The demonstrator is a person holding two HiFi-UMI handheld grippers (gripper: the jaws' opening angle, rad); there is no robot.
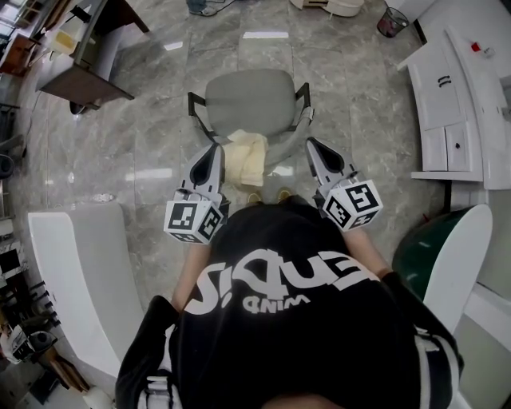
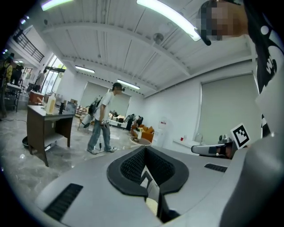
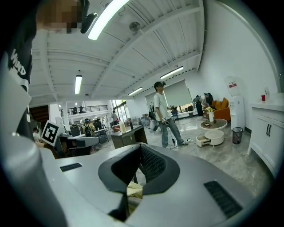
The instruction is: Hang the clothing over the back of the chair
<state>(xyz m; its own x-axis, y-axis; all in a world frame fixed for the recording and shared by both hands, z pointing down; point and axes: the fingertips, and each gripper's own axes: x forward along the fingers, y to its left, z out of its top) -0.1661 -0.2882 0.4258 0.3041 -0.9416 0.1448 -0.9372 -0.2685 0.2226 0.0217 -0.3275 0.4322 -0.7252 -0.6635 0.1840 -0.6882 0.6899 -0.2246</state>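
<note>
A grey chair (image 1: 247, 100) with black armrests stands on the marble floor in front of me. Pale yellow clothing (image 1: 249, 158) lies crumpled over the chair's near edge. My left gripper (image 1: 217, 148) is at the cloth's upper left corner, its jaws closed on that edge. In the left gripper view the left gripper (image 2: 144, 148) has its tips together, and a bit of the yellow clothing (image 2: 151, 206) shows low in the gap behind them. My right gripper (image 1: 311, 144) hovers shut by the chair's right armrest, apart from the cloth. Beneath the right gripper (image 3: 139, 145), some yellow clothing (image 3: 133, 189) is visible.
A white curved counter (image 1: 80, 272) is at my left, and a white cabinet (image 1: 455, 120) at the right. A dark desk (image 1: 88, 76) stands at the far left, and a small bin (image 1: 391, 22) at the far right. A person (image 2: 103, 119) stands across the room.
</note>
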